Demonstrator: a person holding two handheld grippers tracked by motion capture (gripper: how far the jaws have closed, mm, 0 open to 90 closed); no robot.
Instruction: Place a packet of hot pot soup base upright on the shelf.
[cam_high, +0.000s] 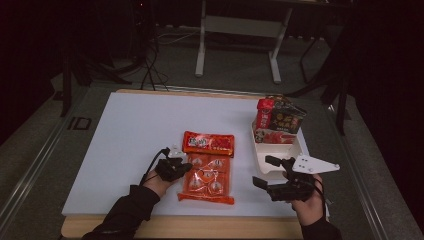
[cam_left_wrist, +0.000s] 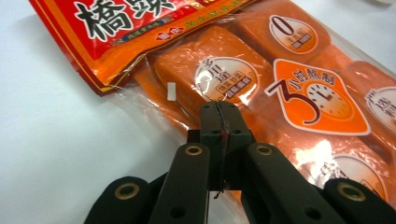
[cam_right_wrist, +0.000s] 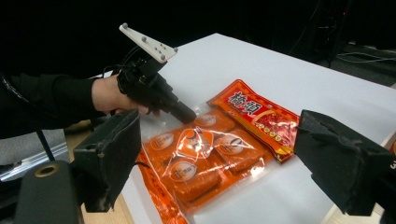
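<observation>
I can't make out whether my clenched left hand-held gripper (cam_left_wrist: 219, 126) pinches the glossy orange pouch (cam_high: 207, 179) or only touches its crinkled clear edge. The pouch lies flat on the white counter (cam_high: 125, 150). My right hand-held gripper (cam_right_wrist: 219, 154) gapes, released.

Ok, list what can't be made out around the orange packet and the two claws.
- Orange packet: in the left gripper view the frame edges cut it off, and the left claw, shut, hides the spot under its tips; contact cannot be told.
- Packet print: too small and dim in the high view.
- White tray: its contents are too dark and crowded to identify there.
- Right claw, open: in the right gripper view its body is cut off at the bottom.
</observation>
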